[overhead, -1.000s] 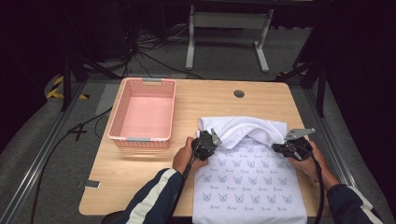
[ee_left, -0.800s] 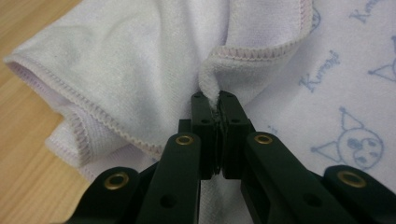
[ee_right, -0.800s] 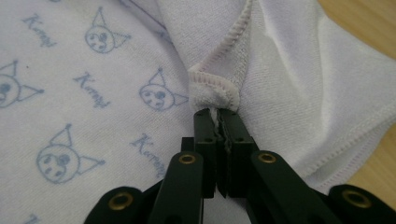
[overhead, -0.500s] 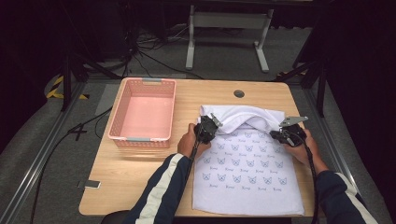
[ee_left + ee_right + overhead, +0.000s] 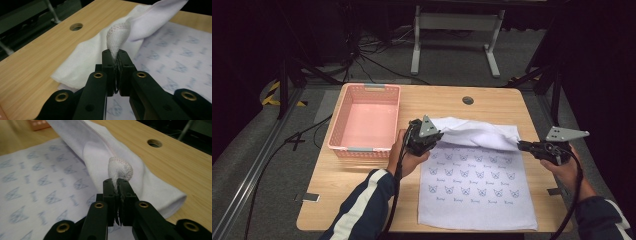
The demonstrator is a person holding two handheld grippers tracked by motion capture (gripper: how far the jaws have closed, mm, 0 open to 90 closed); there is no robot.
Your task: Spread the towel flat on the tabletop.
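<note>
Cloth (image 5: pixel 477 187), soft white fabric printed with small blue motifs, lies on the wooden table (image 5: pixel 502 105), its far hemmed edge lifted into a rounded fold. Left gripper (image 5: pixel 116 55) and right gripper (image 5: pixel 117 182) each pinch a bunched, stitched corner tight between black jaws. Pink latticed plastic basket (image 5: pixel 364 125) sits just beside.

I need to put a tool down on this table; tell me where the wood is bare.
Bare wood lies along the table's front-left, between the pink basket and the near edge, and in a strip at the back around the round hole. The right-centre is crowded: the printed cloth covers it, both tongs pinching its folded edge.
</note>
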